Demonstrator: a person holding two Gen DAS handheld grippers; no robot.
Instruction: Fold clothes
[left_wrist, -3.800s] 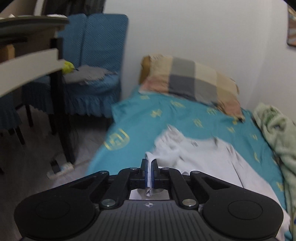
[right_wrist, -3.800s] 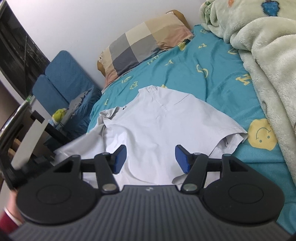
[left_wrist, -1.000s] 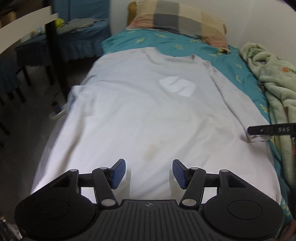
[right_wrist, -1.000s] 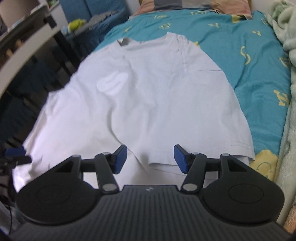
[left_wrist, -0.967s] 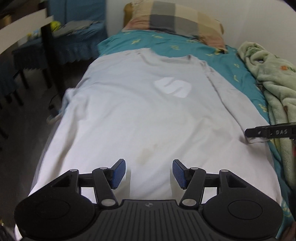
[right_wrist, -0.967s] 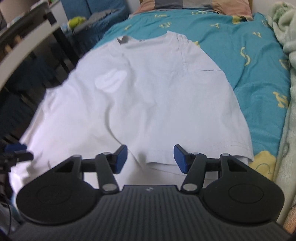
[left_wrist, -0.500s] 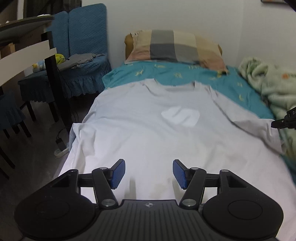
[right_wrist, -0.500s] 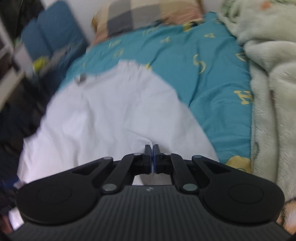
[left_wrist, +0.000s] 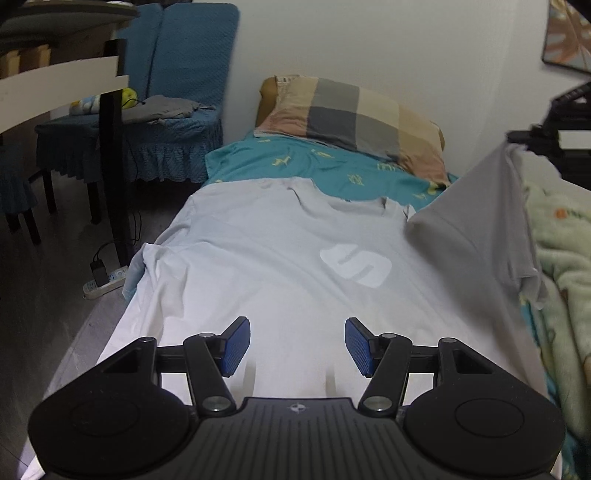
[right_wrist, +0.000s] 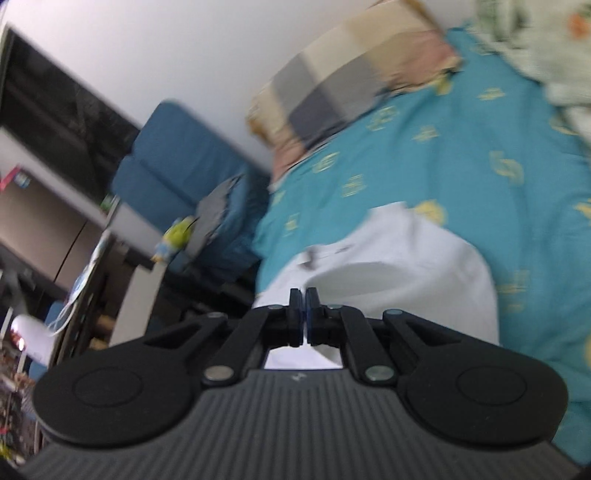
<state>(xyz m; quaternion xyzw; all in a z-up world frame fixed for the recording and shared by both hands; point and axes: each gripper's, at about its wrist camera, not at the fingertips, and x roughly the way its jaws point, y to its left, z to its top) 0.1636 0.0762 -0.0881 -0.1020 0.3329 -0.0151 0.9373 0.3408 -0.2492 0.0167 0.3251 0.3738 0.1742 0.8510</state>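
Observation:
A pale grey T-shirt (left_wrist: 280, 273) with a white logo lies spread front-up on the bed. My left gripper (left_wrist: 297, 347) is open and empty, low over the shirt's lower part. My right gripper (right_wrist: 304, 317) is shut on the shirt's right sleeve (left_wrist: 480, 221) and holds it lifted high above the bed, so the cloth hangs in a tent; it also shows at the right edge of the left wrist view (left_wrist: 546, 136). In the blurred right wrist view the shirt (right_wrist: 388, 284) hangs below the fingers.
The bed has a teal sheet (left_wrist: 314, 162) and a plaid pillow (left_wrist: 351, 118) at the head. A green fleece blanket (left_wrist: 565, 258) lies along the right side. A blue chair (left_wrist: 159, 110), a table leg (left_wrist: 112, 155) and a power strip (left_wrist: 103, 284) stand left.
My right gripper, shut on the right sleeve, has lifted it up off the bed and swung toward the left. My left gripper stays open over the shirt's lower part.

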